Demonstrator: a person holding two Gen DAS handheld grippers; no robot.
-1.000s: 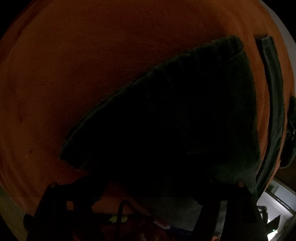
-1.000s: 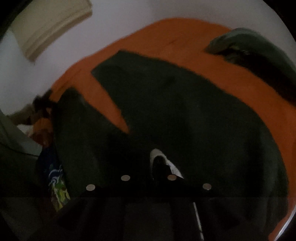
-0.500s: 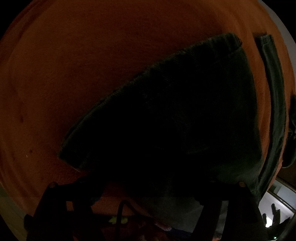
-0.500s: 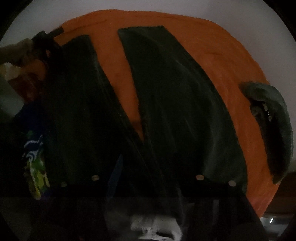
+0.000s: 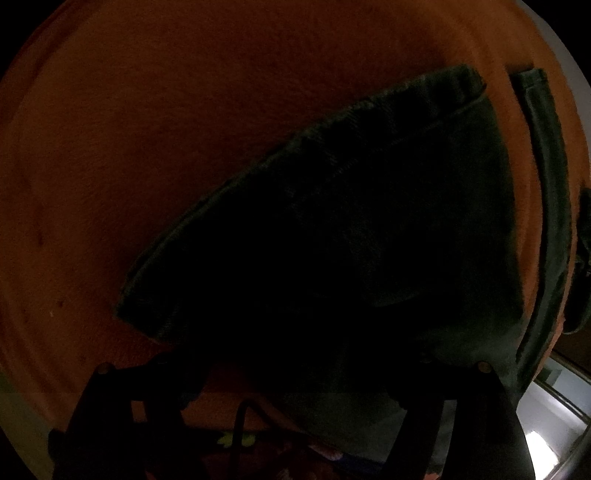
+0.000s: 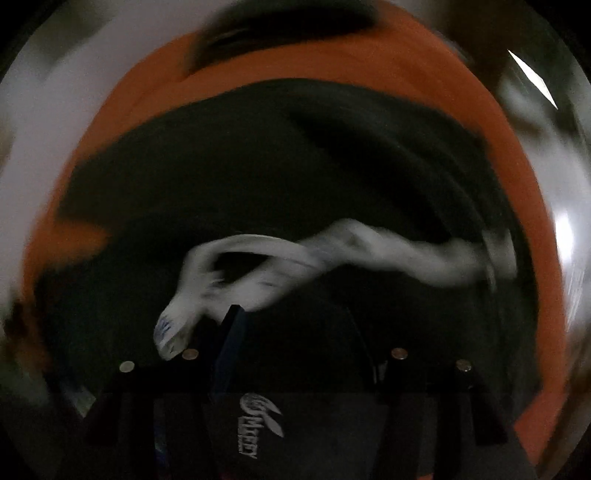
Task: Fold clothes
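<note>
Dark green trousers (image 5: 369, 221) lie flat on an orange cover (image 5: 184, 147). One leg fills the left wrist view, with its hem toward the top right. The other leg (image 5: 546, 184) runs down the right side. My left gripper (image 5: 295, 369) stands wide, and the cloth's near edge runs between its dark fingers; no pinch shows. The right wrist view is blurred by motion. There the trousers (image 6: 258, 166) spread below my right gripper (image 6: 295, 354), whose fingers stand apart with nothing pressed. A white strip of cloth (image 6: 369, 247) trails across the trousers to the left fingertip (image 6: 188, 354).
Another dark green garment (image 5: 583, 258) lies bunched at the cover's right edge, and shows as a dark smear (image 6: 288, 33) at the top of the right wrist view. Pale floor (image 6: 92, 92) surrounds the orange cover (image 6: 517, 184). A bright doorway (image 5: 546, 424) shows at the lower right.
My right gripper went from shut to open, rolled and swung fast across the trousers; the white strip now lies loose. My left gripper crept slightly along the leg, still wide.
</note>
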